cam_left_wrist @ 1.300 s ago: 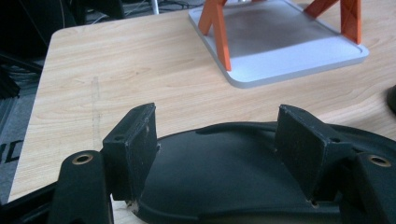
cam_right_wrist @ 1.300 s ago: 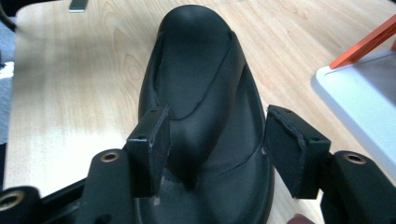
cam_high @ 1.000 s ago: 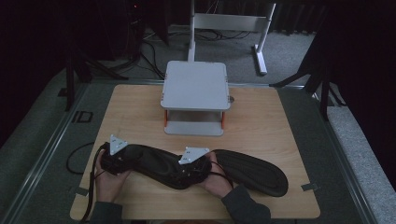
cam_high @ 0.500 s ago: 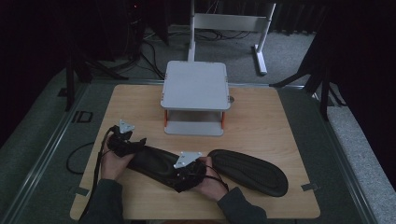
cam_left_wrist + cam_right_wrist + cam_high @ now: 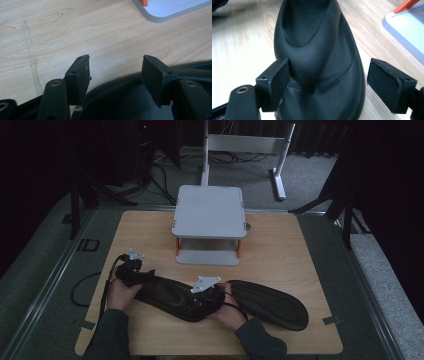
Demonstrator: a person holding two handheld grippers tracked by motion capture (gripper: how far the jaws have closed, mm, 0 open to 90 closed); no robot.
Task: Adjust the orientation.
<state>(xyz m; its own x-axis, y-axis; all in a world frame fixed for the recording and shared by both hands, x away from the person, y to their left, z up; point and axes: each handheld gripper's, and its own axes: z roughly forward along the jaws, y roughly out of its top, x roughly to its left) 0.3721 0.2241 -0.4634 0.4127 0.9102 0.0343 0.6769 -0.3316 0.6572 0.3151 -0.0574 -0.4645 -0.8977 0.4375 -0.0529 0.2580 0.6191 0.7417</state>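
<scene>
In the high view, a wooden counter [image 5: 280, 250] is seen carrying a small grey stand [image 5: 209, 222] with orange posts at its far middle. Two black sandals lie along the near edge: one sandal [image 5: 167, 295] is set between the two hands, and a second sandal [image 5: 270, 303] lies sole-up just to the right, apart from the first. The left claw [image 5: 131, 265] is held at one end of the nearer sandal, the right claw [image 5: 210, 292] at its other end; jaw spacing cannot be told from this height. In the left claw view, the left claw [image 5: 115, 75] is seen with its jaws apart, the rounded edge of the sandal [image 5: 125, 100] lying beneath and between them; a corner of the stand [image 5: 172, 10] is seen at the top. In the right claw view, the right claw [image 5: 327, 85] is seen spread wide, straddling the sandal [image 5: 317, 62] at its strap, the left jaw touching the strap's side, the right jaw clear of it.
</scene>
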